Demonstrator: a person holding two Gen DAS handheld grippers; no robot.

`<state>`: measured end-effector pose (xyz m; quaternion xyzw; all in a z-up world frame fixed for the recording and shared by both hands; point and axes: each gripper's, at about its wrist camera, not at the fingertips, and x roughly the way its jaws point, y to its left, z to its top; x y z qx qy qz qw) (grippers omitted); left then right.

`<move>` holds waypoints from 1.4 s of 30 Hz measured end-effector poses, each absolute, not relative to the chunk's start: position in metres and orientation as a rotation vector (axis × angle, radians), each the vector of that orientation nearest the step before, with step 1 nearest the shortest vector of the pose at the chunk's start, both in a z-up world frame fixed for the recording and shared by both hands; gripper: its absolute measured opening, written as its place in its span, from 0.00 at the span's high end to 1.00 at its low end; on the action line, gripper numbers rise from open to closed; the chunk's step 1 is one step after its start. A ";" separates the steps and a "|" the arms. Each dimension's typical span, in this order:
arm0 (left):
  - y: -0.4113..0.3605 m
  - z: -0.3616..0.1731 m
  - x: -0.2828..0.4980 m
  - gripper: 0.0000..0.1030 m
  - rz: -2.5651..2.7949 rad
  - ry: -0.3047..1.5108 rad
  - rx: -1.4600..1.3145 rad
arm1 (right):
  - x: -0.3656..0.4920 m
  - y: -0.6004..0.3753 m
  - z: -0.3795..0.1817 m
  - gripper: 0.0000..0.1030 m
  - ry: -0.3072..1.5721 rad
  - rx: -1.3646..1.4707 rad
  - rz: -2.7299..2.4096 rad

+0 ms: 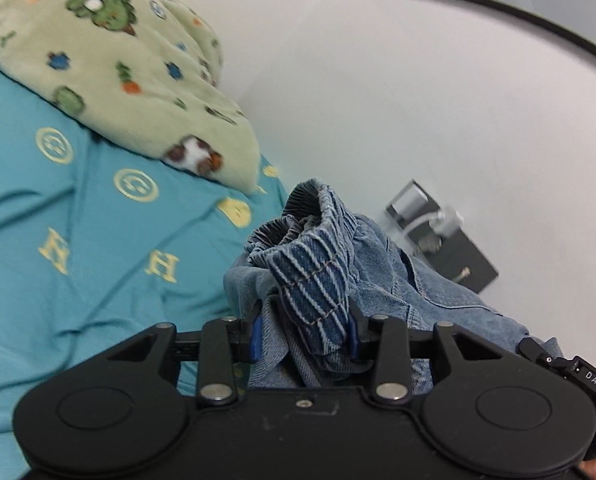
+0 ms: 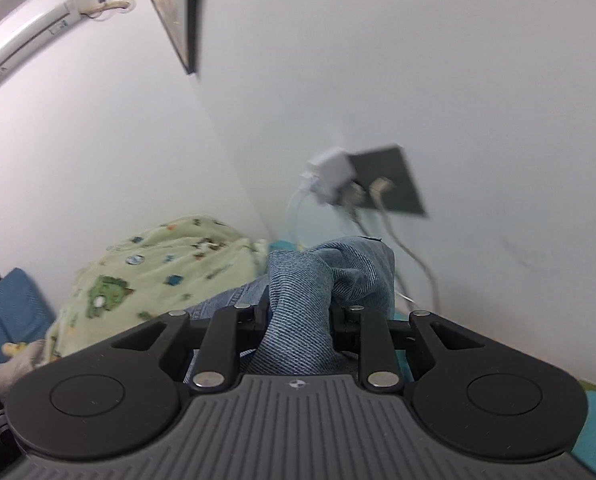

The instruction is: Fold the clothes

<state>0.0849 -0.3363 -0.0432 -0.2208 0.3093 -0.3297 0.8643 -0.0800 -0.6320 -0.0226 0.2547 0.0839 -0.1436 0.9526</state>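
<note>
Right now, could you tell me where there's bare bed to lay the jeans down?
The teal sheet lies bare between the green blanket and the left gripper. By the wall socket it's crowded with cables and bunched jeans.

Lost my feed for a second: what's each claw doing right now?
Left claw: closed on the denim garment.
Right claw: closed on the same denim garment.

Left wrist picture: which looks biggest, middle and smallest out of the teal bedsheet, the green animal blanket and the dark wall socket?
1. Teal bedsheet with yellow letters, biggest.
2. Fuzzy green animal-print blanket.
3. Dark square wall socket plate, smallest, though it sits farther from the camera.
</note>
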 end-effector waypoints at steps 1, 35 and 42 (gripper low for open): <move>-0.338 -0.051 0.085 0.65 -0.698 0.646 -0.448 | -0.081 -0.635 -0.035 0.77 0.183 0.522 -0.303; -0.265 0.030 0.038 0.05 -0.611 0.432 -0.069 | -0.093 -0.587 -0.006 0.40 0.366 0.461 -0.397; -0.204 0.074 0.016 0.02 -0.540 0.352 -0.047 | -0.083 -0.531 0.063 0.40 0.314 0.375 -0.233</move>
